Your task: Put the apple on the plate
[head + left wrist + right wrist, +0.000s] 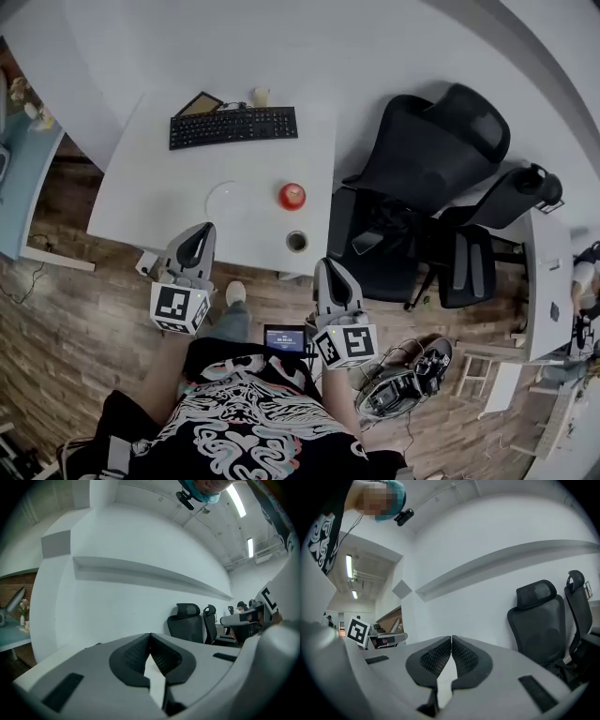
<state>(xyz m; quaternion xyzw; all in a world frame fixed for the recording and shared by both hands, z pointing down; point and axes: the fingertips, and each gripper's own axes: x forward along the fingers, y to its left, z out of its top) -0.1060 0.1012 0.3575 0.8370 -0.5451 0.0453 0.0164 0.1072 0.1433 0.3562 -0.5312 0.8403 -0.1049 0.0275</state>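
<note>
So, starting closest to the person: both grippers are held out level in front of their patterned shirt, over the wood floor and short of the white table's near edge. The left gripper (199,230) is clenched tight with nothing between its jaws. The right gripper (330,269) is the same deal, pads pressed together on empty air. A small lit screen (285,338) sits at the person's waist, between the two marker cubes.

Next out, on the table (141,202), there's a small round cup-looking thing (296,241) near the front edge. Just past it is the apple (292,196), red, sitting on the bare tabletop just beside the right edge of the plate (225,202), not on it. Can't tell if the two actually touch. The plate is white and kinda blends into the table.

Further back lies a black keyboard (233,127). Off to the right of the table stands a black office chair (427,150).
</note>
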